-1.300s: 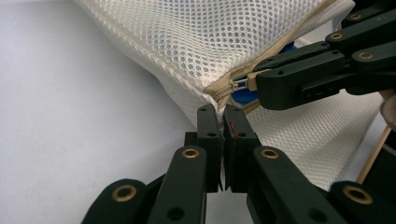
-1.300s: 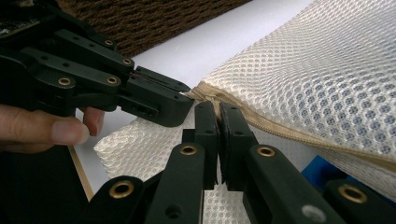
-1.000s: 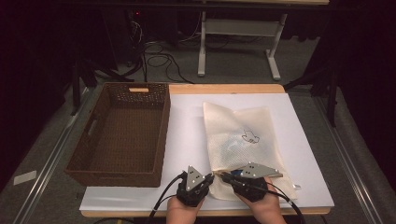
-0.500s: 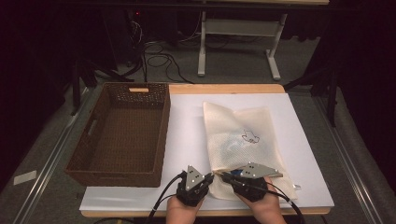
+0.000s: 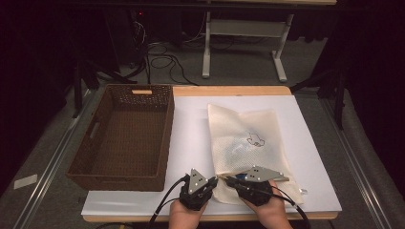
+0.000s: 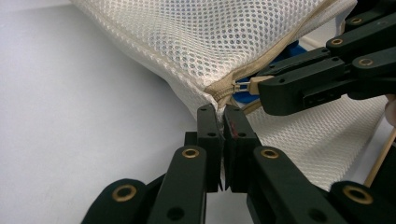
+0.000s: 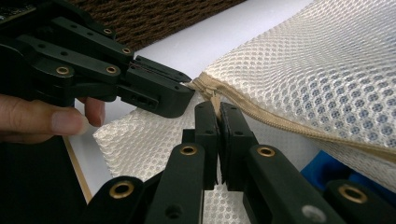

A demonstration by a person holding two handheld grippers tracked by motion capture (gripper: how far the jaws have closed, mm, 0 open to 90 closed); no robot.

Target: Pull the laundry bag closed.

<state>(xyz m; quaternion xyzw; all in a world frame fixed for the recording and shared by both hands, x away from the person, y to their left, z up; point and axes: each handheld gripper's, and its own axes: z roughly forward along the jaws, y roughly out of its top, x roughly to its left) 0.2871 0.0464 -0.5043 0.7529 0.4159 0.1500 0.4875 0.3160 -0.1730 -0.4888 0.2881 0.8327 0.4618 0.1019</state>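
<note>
Left gripper view: left hand-held gripper [image 6: 223,119] pinches the mesh bag [image 6: 224,42] corner, right hand-held gripper [image 7: 218,113] apparently clamps its zipper pull [image 6: 252,84].

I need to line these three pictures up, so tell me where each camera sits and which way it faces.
High view: above the person's side, looking forward and down on the table, basket and mesh bag; both hands and forearms show.
Left gripper view: rides the left gripper, looking along its shut jaws at the bag's zipper corner.
Right gripper view: rides the right gripper, jaws shut on the zipper pull.
Both gripper views show the zipper and the other gripper.
</note>
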